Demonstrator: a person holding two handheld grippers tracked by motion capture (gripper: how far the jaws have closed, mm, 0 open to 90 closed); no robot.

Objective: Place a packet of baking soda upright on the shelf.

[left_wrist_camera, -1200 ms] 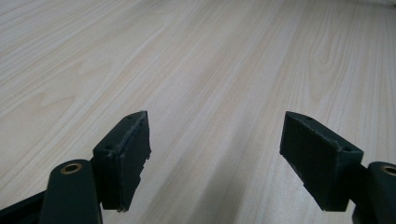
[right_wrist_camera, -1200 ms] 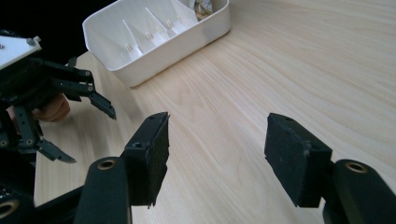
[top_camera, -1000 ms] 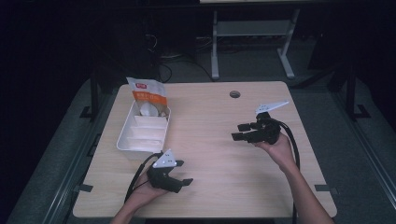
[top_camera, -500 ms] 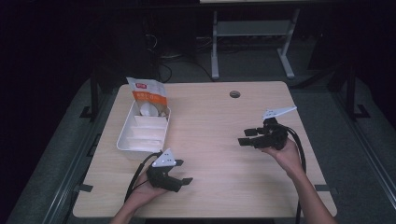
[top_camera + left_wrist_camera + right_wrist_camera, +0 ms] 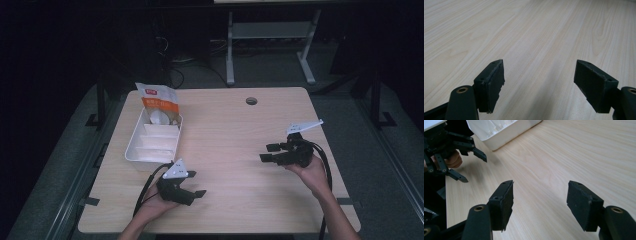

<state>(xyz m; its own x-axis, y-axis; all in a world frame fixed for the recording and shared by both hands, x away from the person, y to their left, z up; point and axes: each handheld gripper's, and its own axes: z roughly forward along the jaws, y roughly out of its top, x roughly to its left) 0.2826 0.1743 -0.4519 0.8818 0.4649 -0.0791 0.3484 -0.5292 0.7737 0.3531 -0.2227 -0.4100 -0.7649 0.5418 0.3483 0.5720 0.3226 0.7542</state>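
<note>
Both grippers are released, jaws spread over bare wood and grasping nothing. The left gripper [image 5: 192,192] sits just in front of the white tray [image 5: 131,152]; the right gripper [image 5: 267,152] hangs well off to the tray's right. An orange and white packet [image 5: 159,100] stands at the tray's far end.

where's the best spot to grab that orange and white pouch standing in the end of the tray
Judging by its pose, grip the pouch by its flat top edge, coming from above. It stands upright in the far compartment of the white tray, top clear of the rim, while the tray walls hem in its lower body. The left gripper, open and empty, is nearer to it.
</note>
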